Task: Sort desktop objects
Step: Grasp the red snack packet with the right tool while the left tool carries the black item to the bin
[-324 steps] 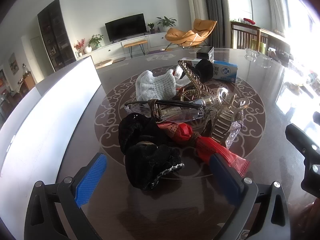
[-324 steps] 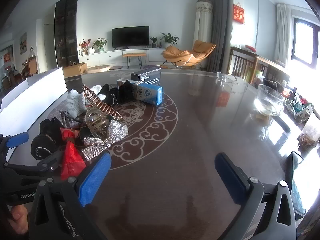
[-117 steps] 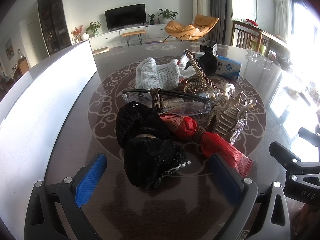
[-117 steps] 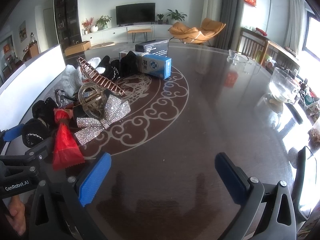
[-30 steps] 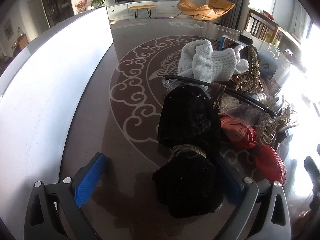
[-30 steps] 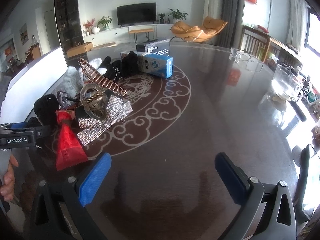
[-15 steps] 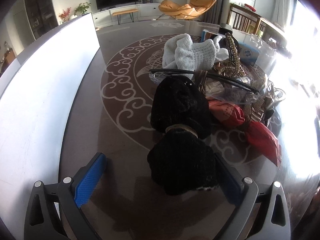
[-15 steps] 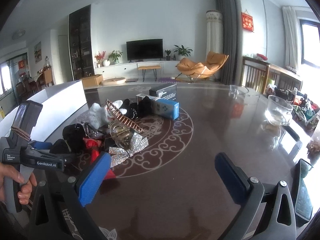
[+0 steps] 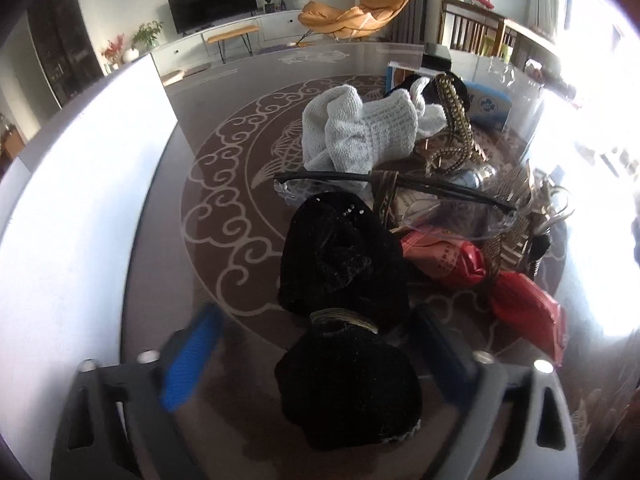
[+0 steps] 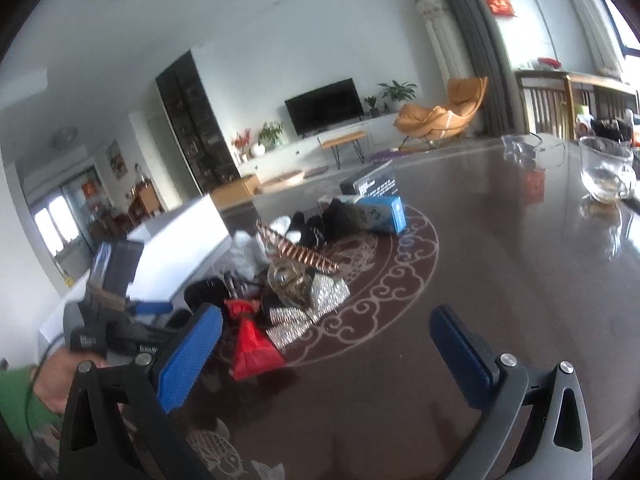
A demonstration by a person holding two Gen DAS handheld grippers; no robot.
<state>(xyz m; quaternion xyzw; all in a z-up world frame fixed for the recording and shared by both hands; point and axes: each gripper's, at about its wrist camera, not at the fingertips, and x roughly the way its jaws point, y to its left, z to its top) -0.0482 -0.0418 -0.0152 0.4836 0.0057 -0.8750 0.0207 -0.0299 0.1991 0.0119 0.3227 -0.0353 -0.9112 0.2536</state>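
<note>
A black velvet hair bow [image 9: 344,264] lies at the near end of a pile on the dark patterned table [image 9: 160,280]. My left gripper [image 9: 320,356] straddles its near lobe and its jaws are closing. The blurred blue left pad [image 9: 192,356] still stands apart from the fabric; the right pad [image 9: 444,360] is at its edge. Behind the bow lie a red packet [image 9: 524,312], clear glasses [image 9: 440,204], a white knitted cloth [image 9: 360,132] and a gold beaded clip [image 9: 456,132]. My right gripper [image 10: 324,354] hovers open over bare table, with nothing between its fingers.
A long white box [image 9: 72,208] runs along the table's left side. A blue carton [image 10: 380,208] and a black box [image 10: 372,184] sit behind the pile. A glass bowl [image 10: 604,172] stands far right. A hand [image 10: 56,376] holds the left gripper.
The left jaws have come inward around the black bow's near lobe. The right wrist view has tilted upward, showing more of the room.
</note>
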